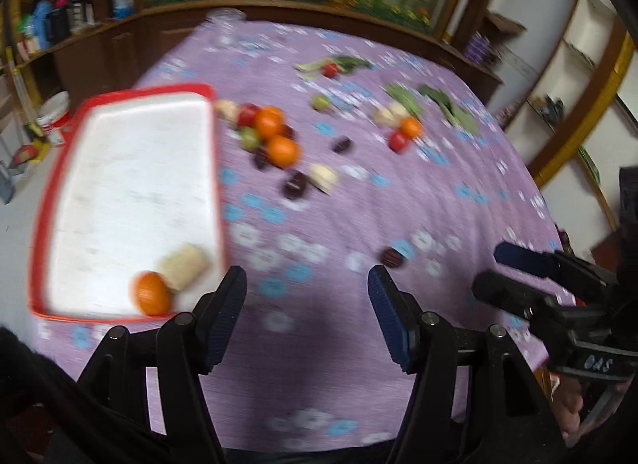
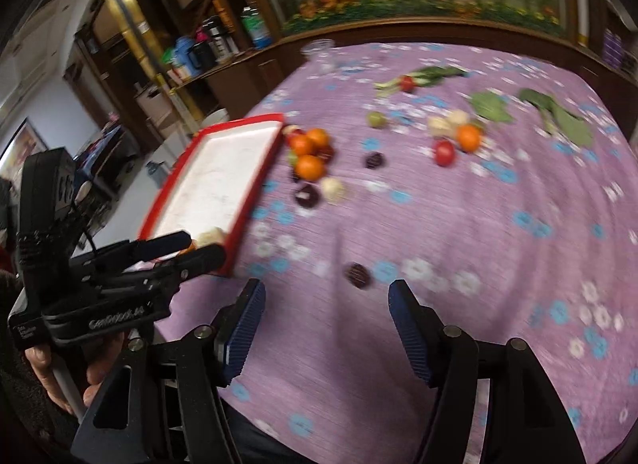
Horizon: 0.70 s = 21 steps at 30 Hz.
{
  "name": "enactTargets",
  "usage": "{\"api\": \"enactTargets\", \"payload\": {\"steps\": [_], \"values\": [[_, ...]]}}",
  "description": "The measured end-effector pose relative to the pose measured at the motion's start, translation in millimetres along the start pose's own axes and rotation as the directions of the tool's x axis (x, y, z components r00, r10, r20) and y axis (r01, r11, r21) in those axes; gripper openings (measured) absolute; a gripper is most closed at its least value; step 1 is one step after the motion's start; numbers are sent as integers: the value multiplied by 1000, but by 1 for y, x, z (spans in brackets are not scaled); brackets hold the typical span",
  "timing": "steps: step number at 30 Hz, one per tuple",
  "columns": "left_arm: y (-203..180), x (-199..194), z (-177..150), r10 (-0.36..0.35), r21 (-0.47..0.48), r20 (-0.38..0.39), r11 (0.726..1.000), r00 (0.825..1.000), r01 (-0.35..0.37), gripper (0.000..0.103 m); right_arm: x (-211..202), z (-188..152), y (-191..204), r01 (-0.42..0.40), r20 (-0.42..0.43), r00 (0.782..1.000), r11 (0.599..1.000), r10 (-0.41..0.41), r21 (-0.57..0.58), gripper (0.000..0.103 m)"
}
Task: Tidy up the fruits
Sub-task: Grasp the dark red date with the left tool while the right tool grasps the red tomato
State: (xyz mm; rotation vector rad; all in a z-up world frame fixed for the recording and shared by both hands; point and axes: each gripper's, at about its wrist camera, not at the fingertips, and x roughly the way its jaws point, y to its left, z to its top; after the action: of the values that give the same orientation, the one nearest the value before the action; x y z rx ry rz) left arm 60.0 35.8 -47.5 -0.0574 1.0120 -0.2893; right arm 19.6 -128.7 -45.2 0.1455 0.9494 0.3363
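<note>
A red-rimmed white tray [image 1: 48,192] lies at the table's left; it also shows in the right wrist view [image 2: 167,204]. In its near corner sit an orange [image 1: 151,292] and a pale fruit [image 1: 185,266]. A cluster of oranges [image 1: 275,137], red, green and dark fruits lies beside the tray's far right corner. A dark fruit [image 1: 392,256] lies alone on the cloth, just ahead of my grippers [image 2: 359,274]. My left gripper [image 1: 307,284] is open and empty near the tray's near corner. My right gripper [image 2: 327,300] is open and empty.
A second group with an orange [image 2: 468,137], a red fruit [image 2: 444,153] and pale pieces lies at the far right, with green leaves [image 2: 492,107] behind. A clear glass [image 2: 319,51] stands at the table's far edge. Shelves with bottles stand at the left.
</note>
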Motion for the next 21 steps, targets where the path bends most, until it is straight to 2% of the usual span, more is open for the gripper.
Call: {"api": "enactTargets", "payload": {"steps": [8,16,21], "values": [[-53,24,-4,-50,113,-46,992,998,55,62,-11,-13,-51,57,16,998,995,-59,83,66],[-67,58,5,-58,100,-92,993,994,67,62,-9,-11,-71,80,18,996,991,-82,110,66],[-76,75,7,-36,132,-113,990,993,51,53,-2,-6,-82,91,8,996,987,-93,134,65]]}}
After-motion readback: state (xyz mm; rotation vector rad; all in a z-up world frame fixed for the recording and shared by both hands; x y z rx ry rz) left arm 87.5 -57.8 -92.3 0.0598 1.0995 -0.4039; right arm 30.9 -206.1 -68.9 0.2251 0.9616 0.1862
